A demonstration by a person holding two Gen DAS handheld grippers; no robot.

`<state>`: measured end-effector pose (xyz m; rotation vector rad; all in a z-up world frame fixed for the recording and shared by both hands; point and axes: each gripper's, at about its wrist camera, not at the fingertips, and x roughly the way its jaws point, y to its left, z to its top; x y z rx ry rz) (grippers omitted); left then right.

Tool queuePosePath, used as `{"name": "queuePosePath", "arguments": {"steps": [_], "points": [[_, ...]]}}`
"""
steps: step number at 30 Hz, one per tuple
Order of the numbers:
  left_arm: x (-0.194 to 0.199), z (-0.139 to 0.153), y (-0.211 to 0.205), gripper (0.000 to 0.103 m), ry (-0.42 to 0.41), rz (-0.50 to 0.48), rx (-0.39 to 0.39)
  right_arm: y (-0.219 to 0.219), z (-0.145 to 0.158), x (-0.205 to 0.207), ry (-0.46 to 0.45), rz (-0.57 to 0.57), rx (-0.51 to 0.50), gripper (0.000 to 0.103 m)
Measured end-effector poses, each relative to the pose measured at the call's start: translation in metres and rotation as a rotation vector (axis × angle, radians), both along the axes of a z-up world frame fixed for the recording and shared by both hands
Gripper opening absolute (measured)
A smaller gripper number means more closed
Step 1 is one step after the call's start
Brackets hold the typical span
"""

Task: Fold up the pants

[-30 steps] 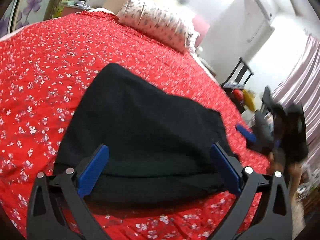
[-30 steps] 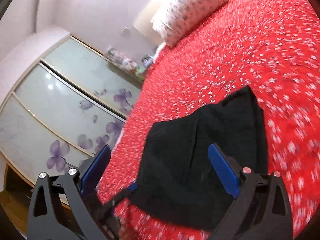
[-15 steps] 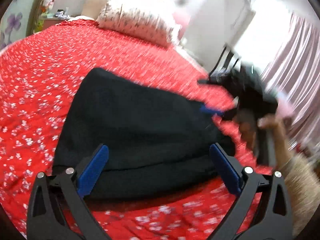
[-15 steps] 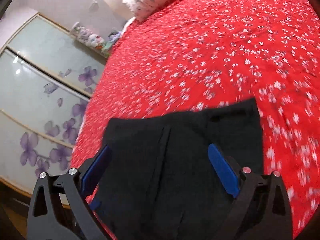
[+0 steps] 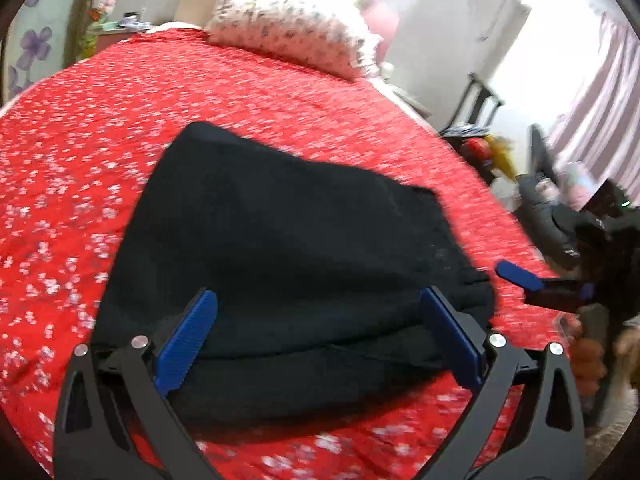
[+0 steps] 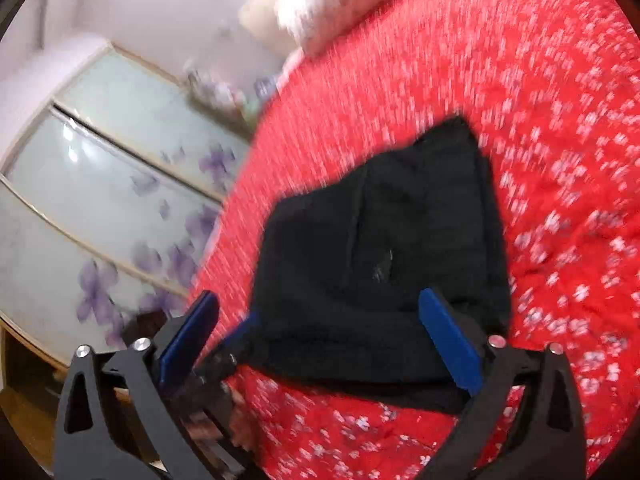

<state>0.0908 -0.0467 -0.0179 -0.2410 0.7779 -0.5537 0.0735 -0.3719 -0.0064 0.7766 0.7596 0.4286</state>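
Black pants (image 5: pixel 288 264) are lying folded into a compact stack on the red floral bedspread (image 5: pixel 80 160), near the bed's close edge. In the left wrist view the left gripper (image 5: pixel 320 340) is hovering with its blue fingers (image 5: pixel 186 338) spread wide, gripping nothing; the stack's near folded edge is sitting between the two fingers, the bulk stretching off toward 12 o'clock. Contact with the cloth can't be told. The right gripper (image 5: pixel 520 276) is showing at 3 o'clock in that view, just off the pants' right corner, one blue finger pointing at the fabric, a hand (image 5: pixel 588 356) below it.

In the right wrist view the right gripper (image 6: pixel 320 340) is also spread wide and empty. The pants (image 6: pixel 380 260) are filling the gap between its fingers and running out toward 1 o'clock. The left gripper's blue tip (image 6: pixel 244 330) is peeking in at 8 o'clock by the pants' near-left corner. Flowered pillow (image 5: pixel 292 36) at 12 o'clock in the left view; wardrobe doors (image 6: pixel 100 208) with purple flowers at 9 o'clock in the right view. Both frames are motion-blurred.
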Motion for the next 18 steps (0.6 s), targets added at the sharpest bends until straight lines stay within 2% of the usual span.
{"name": "queuePosePath", "arguments": {"steps": [3, 8, 11, 14, 18], "points": [[-0.003, 0.004, 0.006, 0.101, -0.004, 0.003, -0.035, -0.02, -0.001, 0.01, 0.038, -0.085, -0.064, 0.102], [-0.001, 0.001, 0.019, 0.101, 0.038, 0.043, -0.068, -0.038, -0.024, 0.042, 0.183, -0.109, -0.107, 0.102], [0.003, -0.001, 0.02, 0.101, 0.061, 0.067, -0.06, -0.048, -0.04, 0.042, 0.189, -0.067, -0.047, 0.102], [0.0, 0.0, 0.019, 0.101, 0.051, 0.072, -0.045, -0.04, -0.048, 0.046, 0.213, -0.024, -0.083, 0.102], [-0.005, 0.0, 0.015, 0.101, 0.034, 0.051, -0.033, -0.033, -0.058, 0.051, 0.241, 0.018, -0.074, 0.102]]}}
